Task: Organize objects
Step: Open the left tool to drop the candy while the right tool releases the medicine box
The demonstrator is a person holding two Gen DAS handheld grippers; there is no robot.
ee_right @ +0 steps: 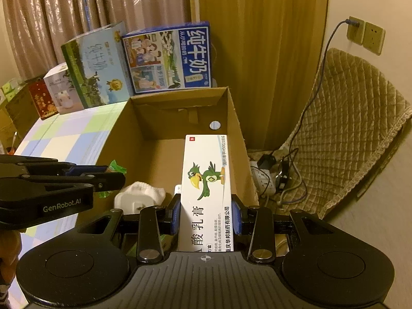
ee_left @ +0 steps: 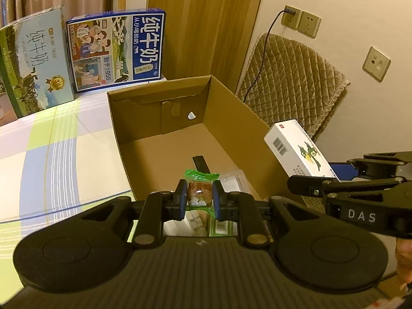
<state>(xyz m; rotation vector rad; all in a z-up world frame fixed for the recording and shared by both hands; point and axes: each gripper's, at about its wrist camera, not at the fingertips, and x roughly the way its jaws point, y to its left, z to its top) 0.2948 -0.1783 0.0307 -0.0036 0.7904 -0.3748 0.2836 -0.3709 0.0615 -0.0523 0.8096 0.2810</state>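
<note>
The left gripper [ee_left: 197, 197] pinches a green-wrapped candy [ee_left: 200, 189] between its jaws, above the near edge of the open cardboard box [ee_left: 144, 118]. The right gripper [ee_right: 206, 216] has its jaws pressed on a white medicine box [ee_right: 206, 180] with a green bird, held over the right side of the cardboard box. Inside, near, lies a white mask [ee_right: 139, 198]. Two milk cartons [ee_left: 116, 49] stand far on the desk [ee_left: 51, 154].

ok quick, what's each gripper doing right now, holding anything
Left gripper: closed on a green-wrapped candy, over the cardboard box.
Right gripper: closed on a white medicine box, over the same box.
</note>
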